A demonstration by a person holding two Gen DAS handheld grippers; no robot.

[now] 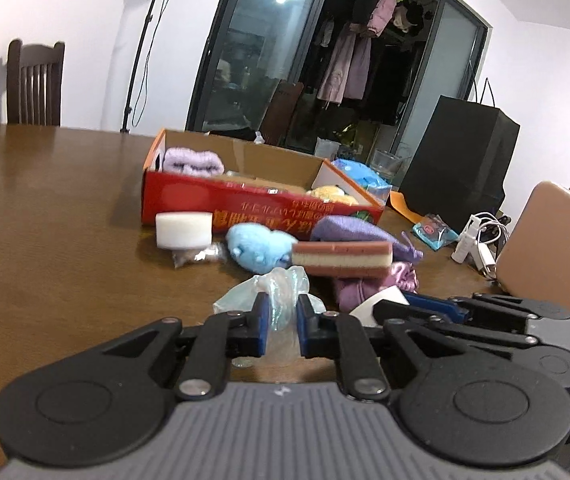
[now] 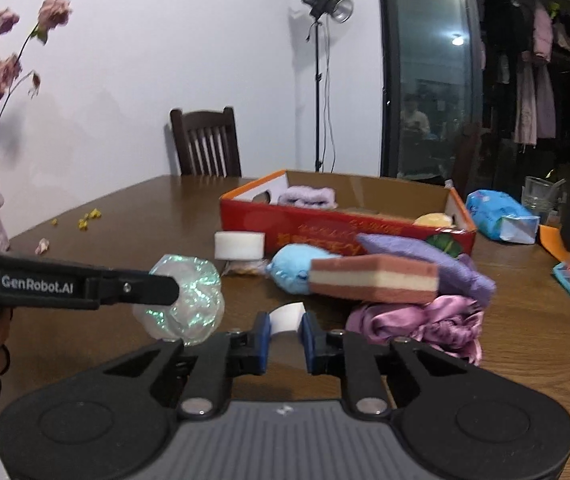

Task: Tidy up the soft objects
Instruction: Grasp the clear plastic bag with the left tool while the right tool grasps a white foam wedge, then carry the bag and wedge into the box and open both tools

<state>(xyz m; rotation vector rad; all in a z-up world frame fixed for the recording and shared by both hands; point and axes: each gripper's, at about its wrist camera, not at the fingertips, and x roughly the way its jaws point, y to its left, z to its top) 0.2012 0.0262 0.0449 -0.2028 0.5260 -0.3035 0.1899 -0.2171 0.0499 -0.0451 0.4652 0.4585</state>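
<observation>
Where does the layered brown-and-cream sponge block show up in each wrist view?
Left wrist: the layered brown-and-cream sponge block lies right of centre, resting on purple cloth, just beyond the gripper.
Right wrist: the block is right of centre, atop the cloth pile.
Shared landmark: the red cardboard box directly behind it in both.

An open red cardboard box [image 2: 347, 227] sits mid-desk [image 2: 125, 216]; before it lie a white foam block [image 2: 239, 245], a blue plush toy [image 2: 291, 268] and a layered brown sponge [image 2: 373, 279]; a dark wooden chair [image 2: 206, 145] stands behind
</observation>
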